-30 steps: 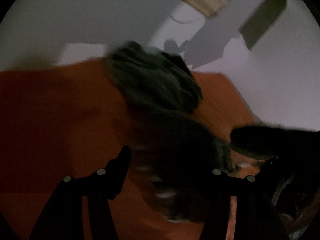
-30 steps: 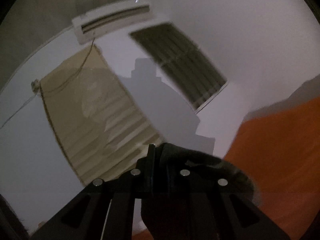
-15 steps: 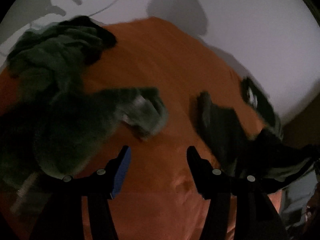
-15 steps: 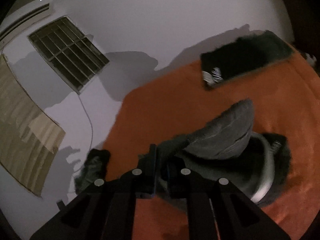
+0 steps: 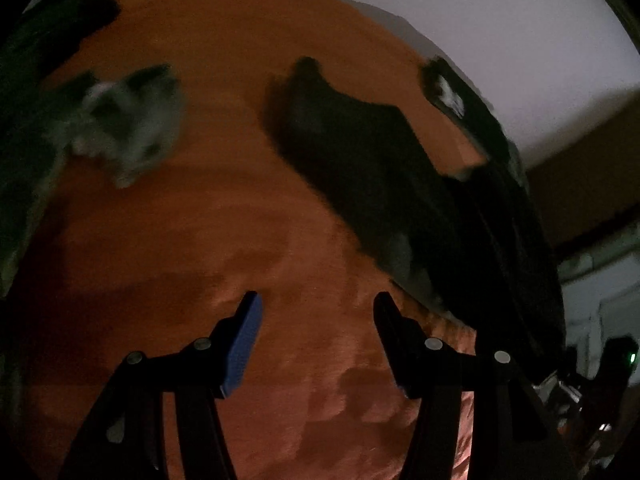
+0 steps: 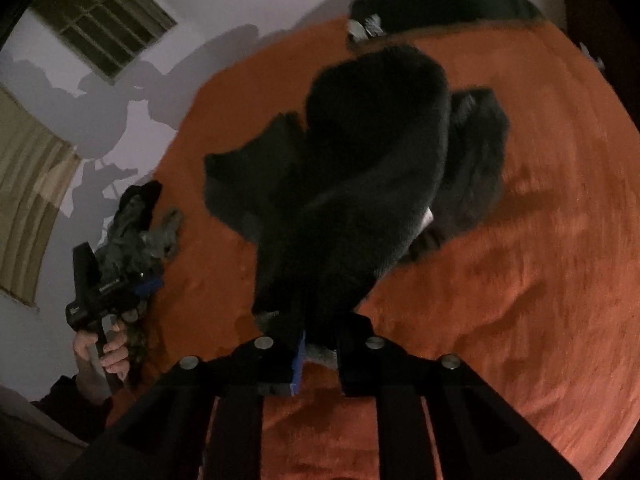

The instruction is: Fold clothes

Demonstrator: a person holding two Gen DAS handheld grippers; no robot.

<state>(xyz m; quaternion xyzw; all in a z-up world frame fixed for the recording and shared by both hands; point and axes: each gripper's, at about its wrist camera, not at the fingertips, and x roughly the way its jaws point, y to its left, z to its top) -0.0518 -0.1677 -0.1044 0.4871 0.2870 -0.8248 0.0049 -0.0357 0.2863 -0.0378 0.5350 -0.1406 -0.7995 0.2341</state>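
An orange bedspread [image 6: 500, 264] is seen to cover the whole work surface, against a pale wall [image 6: 224, 4] in which a barred vent [image 6: 106, 34] is set. On the bedspread a dark garment [image 6: 360, 184] is spread, its near end gathered up and drawn toward the right gripper [image 6: 318, 350]; the cloth is clamped between the two fingers, which are closed on it with only the fabric between them, and the rest is draped away over the spread. In the left wrist view the same dark garment [image 5: 360, 152] is noted lying to the right of, and beyond, the fingertips, apart from them. The left gripper [image 5: 316, 320] is held with its fingers spread wide, nothing between them but bare bedspread [image 5: 224, 216]. A heap of grey-green clothes [image 6: 136, 232] is recorded at the far-left edge of the spread, and a folded dark item [image 6: 432, 8] with a pale label at the far edge by the wall. In the right wrist view the left gripper [image 6: 150, 286] is seen low beside the heap, its handle grasped from below by a hand [image 6: 106, 350] with a dark sleeve [image 6: 72, 408] behind it. Both views are dim and blurred; fabric detail cannot be made out.
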